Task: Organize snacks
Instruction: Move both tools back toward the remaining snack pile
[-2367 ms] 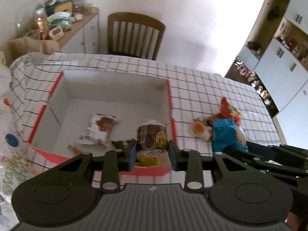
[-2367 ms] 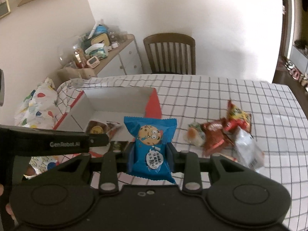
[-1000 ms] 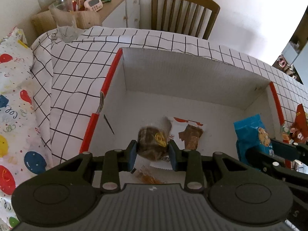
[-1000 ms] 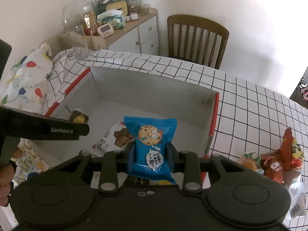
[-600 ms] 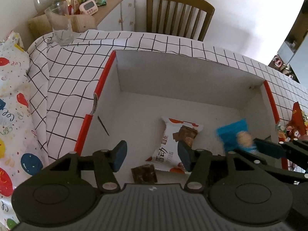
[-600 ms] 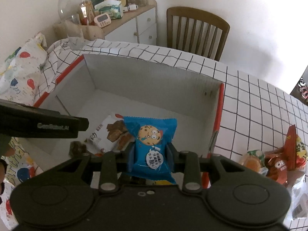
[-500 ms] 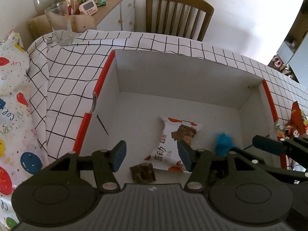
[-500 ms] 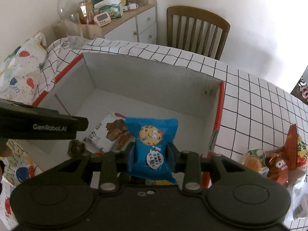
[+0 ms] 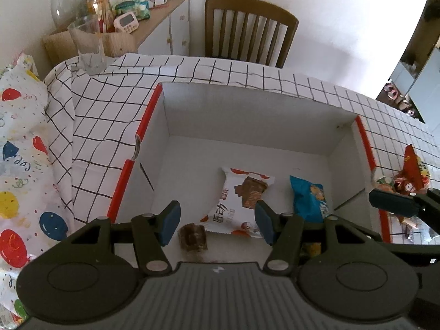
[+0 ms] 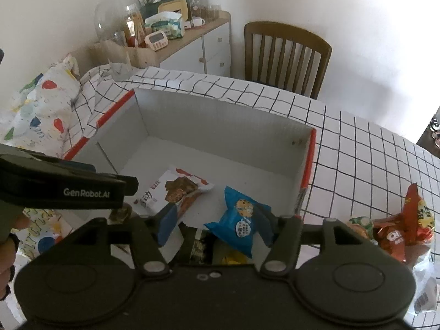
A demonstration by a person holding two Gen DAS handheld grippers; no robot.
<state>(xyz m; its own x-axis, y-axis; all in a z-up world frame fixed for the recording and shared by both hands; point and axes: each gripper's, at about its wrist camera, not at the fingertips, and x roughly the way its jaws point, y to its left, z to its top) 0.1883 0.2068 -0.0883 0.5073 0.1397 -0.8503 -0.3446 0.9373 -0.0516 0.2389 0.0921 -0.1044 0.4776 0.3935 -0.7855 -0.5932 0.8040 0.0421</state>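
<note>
A white cardboard box (image 9: 363,137) with red rims stands open on the checked tablecloth. On its floor lie a white snack packet (image 9: 239,200), a blue cookie packet (image 9: 309,199) and a small brown cake (image 9: 194,238). My left gripper (image 9: 217,222) hangs open above the cake and the white packet, holding nothing. My right gripper (image 10: 217,227) is over the box (image 10: 308,159) with its jaws opening. The blue cookie packet (image 10: 239,218) lies tilted below, free of the pads. The left gripper (image 10: 68,184) shows at the left of the right wrist view.
Several loose snack packets (image 10: 398,231) are piled on the table right of the box. A wooden chair (image 9: 247,30) stands behind the table, with a cluttered sideboard (image 9: 165,8) beside it. A drinking glass (image 9: 88,44) and a balloon-print cloth (image 9: 19,165) are at the left.
The left gripper opened, dropped the brown cake into the box and rose a little. The right gripper opened and the blue cookie packet fell onto the box floor.
</note>
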